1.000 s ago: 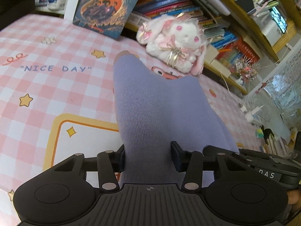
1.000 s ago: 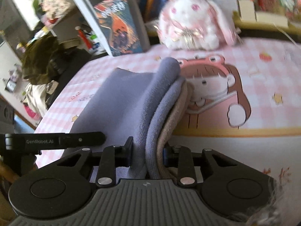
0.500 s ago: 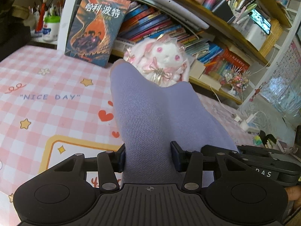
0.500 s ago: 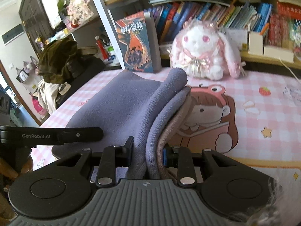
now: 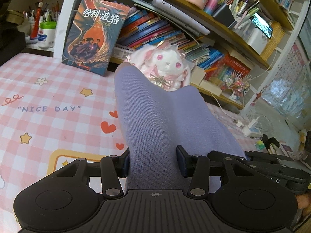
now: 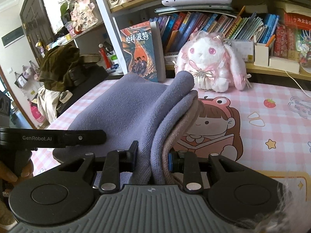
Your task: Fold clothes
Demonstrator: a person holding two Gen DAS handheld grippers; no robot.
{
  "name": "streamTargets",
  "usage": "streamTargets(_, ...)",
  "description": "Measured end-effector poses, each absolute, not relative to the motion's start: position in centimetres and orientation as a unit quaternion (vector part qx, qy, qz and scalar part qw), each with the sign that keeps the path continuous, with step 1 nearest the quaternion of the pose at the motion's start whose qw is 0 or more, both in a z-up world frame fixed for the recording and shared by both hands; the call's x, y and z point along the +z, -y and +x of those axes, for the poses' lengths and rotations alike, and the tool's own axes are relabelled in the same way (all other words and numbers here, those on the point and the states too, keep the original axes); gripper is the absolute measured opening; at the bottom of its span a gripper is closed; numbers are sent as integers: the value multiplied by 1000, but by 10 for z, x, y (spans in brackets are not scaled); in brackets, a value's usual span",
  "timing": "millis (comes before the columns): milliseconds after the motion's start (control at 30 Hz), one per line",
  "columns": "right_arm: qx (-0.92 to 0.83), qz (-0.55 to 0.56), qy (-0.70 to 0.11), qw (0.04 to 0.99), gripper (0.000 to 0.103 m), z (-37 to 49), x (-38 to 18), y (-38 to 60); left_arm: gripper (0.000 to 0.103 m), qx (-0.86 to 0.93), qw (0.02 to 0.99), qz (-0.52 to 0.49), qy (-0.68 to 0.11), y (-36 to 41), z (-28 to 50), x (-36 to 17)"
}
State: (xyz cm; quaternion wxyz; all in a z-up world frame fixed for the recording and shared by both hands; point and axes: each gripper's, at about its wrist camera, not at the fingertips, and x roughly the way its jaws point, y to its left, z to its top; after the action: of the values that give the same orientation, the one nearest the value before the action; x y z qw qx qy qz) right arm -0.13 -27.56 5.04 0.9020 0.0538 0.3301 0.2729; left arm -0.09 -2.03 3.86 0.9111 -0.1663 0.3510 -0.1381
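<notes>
Change: you have lifted both grippers since a second ago; more of the bookshelf [image 5: 194, 38] shows and the purple garment [image 5: 161, 120] rides higher over the pink checked mat [image 5: 48, 101].
Left gripper [image 5: 153, 161]: your jaws are clamped on a thick bundle of the garment, which rises ahead and covers part of the plush rabbit [image 5: 165, 62].
Right gripper [image 6: 153, 158]: your jaws are pressed together on several folded layers, a beige-pink edge among them.
Garment: held up off the mat between both grippers.
Right view only: a dark heap of clothes [image 6: 58, 66] at the left, and the left tool's arm.
Left view only: the words "NICE DAY" on the mat.
</notes>
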Motion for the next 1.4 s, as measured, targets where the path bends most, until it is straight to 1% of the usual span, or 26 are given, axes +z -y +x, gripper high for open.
streamTargets(400, 230, 51, -326, 915, 26, -6, 59, 224, 45, -180, 905, -166, -347, -34, 13, 39)
streamTargets(733, 216, 39, -313, 924, 26, 7, 62, 171, 45, -196, 905, -165, -341, -81, 38, 39)
streamTargets(1133, 201, 17, -307, 930, 26, 49, 59, 139, 45, -206, 901, -172, -341, -102, 86, 28)
streamTargets(1400, 206, 13, -309, 928, 26, 95, 47, 135, 45, -190, 902, -175, -347, -105, 130, 15)
